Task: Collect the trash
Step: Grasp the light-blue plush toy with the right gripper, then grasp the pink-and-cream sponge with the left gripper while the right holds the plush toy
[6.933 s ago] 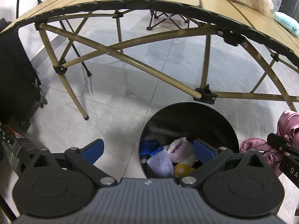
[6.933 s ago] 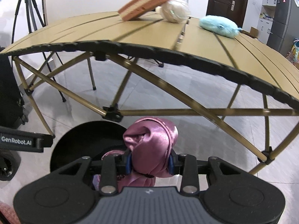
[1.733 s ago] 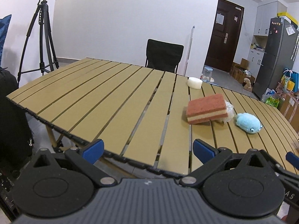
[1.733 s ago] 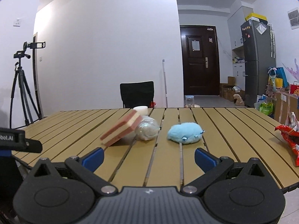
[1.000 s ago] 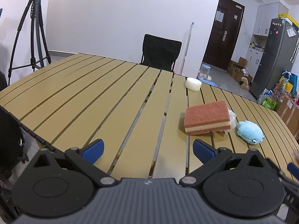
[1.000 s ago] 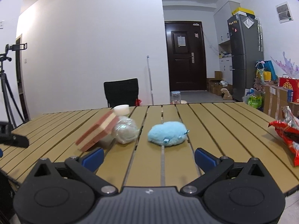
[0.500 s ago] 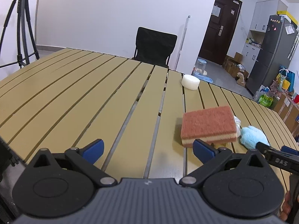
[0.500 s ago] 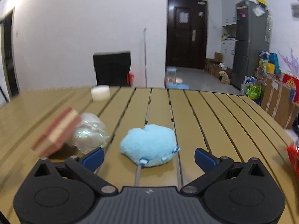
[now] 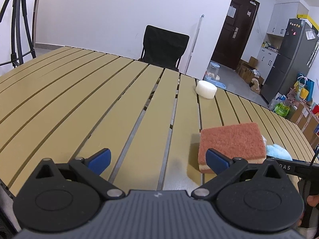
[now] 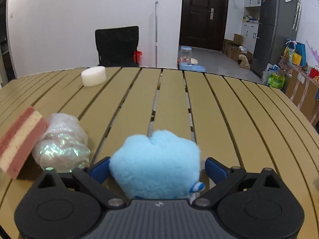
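The right gripper [image 10: 157, 169] has the blue plush toy [image 10: 155, 165] directly between its spread fingers; its jaws have just been closing in on the toy. The left pad looks to be at the fluff and the right pad stands a little apart, so nothing is pinched yet. The toy lies on the slatted surface [image 10: 229, 109] toward its near edge, right of the crumpled clear plastic wrap [image 10: 61, 147] and the red-and-cream sponge [image 10: 20, 143], which leans on that wrap. It is roundish, slightly wider across the jaws than deep, with a notch at its far side and a small tag at its near right. Which end is its front I cannot tell.

The left gripper [image 9: 157, 160] is spread and empty, with the sponge just ahead of its right finger. The right hand is clearly nearer the toy; squeezing further should take it. A white round pad [image 10: 93, 76] sits near the far edge.
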A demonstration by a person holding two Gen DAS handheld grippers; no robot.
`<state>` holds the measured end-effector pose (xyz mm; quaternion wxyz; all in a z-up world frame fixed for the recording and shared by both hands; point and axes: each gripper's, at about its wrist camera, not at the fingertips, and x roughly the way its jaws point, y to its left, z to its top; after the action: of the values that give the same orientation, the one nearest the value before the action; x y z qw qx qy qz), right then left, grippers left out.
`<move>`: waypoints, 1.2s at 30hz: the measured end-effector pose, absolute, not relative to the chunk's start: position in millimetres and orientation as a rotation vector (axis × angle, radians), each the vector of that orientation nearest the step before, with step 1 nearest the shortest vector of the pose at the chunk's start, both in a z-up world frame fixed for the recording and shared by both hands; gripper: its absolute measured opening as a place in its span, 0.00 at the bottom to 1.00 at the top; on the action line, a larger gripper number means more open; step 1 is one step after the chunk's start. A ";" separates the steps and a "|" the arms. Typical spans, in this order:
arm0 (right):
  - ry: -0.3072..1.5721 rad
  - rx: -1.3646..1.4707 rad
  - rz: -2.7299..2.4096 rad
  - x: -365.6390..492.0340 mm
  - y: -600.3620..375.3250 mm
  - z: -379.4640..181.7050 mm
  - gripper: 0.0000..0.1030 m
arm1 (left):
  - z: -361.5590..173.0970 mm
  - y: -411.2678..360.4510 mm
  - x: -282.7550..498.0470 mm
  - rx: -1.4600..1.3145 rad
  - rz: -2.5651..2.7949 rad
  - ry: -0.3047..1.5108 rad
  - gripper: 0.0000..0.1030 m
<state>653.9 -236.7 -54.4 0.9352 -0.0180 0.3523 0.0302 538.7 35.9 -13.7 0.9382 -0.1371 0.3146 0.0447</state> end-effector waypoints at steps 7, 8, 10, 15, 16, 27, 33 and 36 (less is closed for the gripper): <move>0.689 -0.015 0.084 640.2 -240.6 -51.5 0.79 | -17.4 31.0 540.5 -0.268 0.088 0.657 1.00; 0.674 -0.002 0.082 634.3 -242.0 -50.2 0.78 | -16.9 29.5 540.4 -0.262 0.084 0.655 1.00; 0.641 0.016 0.074 621.7 -245.4 -45.6 0.78 | -15.7 26.7 541.1 -0.249 0.076 0.650 1.00; 0.564 0.071 0.056 582.2 -252.9 -33.4 0.78 | -14.4 11.5 537.6 -0.170 0.046 0.623 1.00; 0.550 0.078 0.051 573.7 -253.6 -32.1 0.78 | -14.6 6.7 535.6 -0.144 0.040 0.617 1.00; 0.464 0.148 0.040 521.0 -267.5 -30.6 0.78 | -29.4 -78.9 512.9 0.174 -0.008 0.558 1.00; 0.443 0.161 0.051 519.7 -280.0 -30.4 0.78 | -44.8 -108.5 534.5 0.330 0.053 0.543 1.00; 0.443 0.170 0.053 523.0 -286.1 -31.5 0.78 | -48.6 -116.4 545.7 0.391 0.059 0.532 1.00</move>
<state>523.0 -286.1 -31.5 0.9716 0.0843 0.2196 0.0262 545.7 -116.4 -48.6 0.9455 0.1919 0.2613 0.0289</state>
